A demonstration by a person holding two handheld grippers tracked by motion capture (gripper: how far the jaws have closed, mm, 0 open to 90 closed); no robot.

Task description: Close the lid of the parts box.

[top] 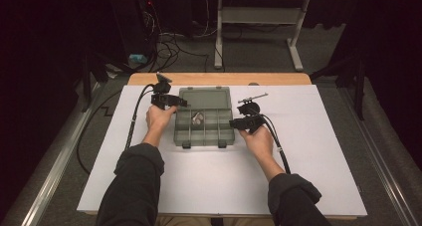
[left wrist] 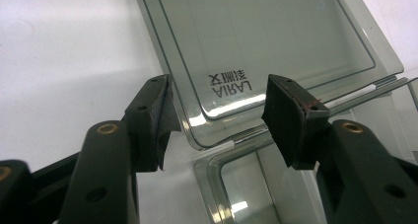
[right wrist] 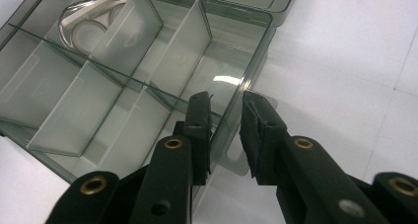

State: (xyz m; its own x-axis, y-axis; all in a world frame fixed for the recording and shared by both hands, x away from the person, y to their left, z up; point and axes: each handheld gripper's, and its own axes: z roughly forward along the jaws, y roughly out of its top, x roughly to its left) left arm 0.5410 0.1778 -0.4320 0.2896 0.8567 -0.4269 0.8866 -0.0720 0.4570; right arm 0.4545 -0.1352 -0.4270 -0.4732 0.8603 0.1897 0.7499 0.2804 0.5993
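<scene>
Your high view looks forward and down from above your side of the counter (top: 298,186), with the box (top: 204,117) small at frame centre. Your left claw (left wrist: 217,120) camera sits very near the box's lid (left wrist: 266,41), filling its upper right. Your right claw (right wrist: 226,135) camera looks closely along the box's side wall. All three views share the box.

Dark room — grey carpet (top: 259,54), white desk frame (top: 259,17) behind.
</scene>
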